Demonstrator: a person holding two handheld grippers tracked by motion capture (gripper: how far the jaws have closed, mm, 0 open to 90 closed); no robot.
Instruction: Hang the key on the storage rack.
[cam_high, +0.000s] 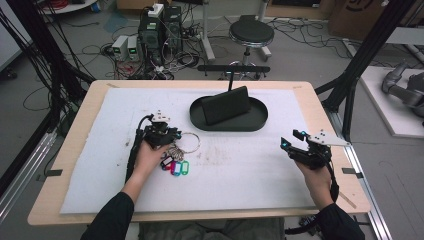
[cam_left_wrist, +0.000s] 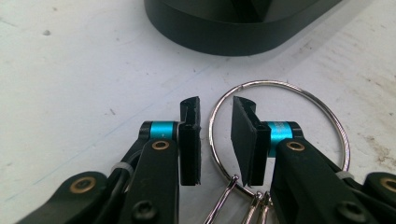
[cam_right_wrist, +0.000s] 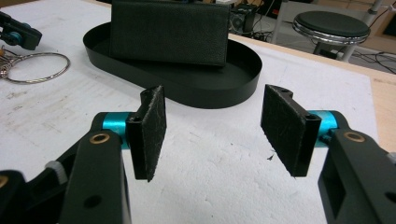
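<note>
High view first: we are working at the desk (cam_high: 90, 170), where a big metal key ring (cam_high: 188, 141) with coloured key tags (cam_high: 176, 167) is lying on the white mat, just in front of the black oval tray (cam_high: 257, 122) that is holding a dark wallet (cam_high: 226, 105). We are bringing the left gripper (cam_high: 172, 135) down over the ring. In the left gripper view its fingers (cam_left_wrist: 190, 140) are standing on either side of the ring's wire, one outside the loop and one inside, with a narrow gap showing on both sides, so they are not yet pinching it. We are resting the right gripper (cam_right_wrist: 219, 135) off to the side, well apart from the ring, with its fingers released and nothing between them. We judge the job as barely begun: the reach is made, while the squeeze, the lift and probably a move toward the tray are all left.
</note>
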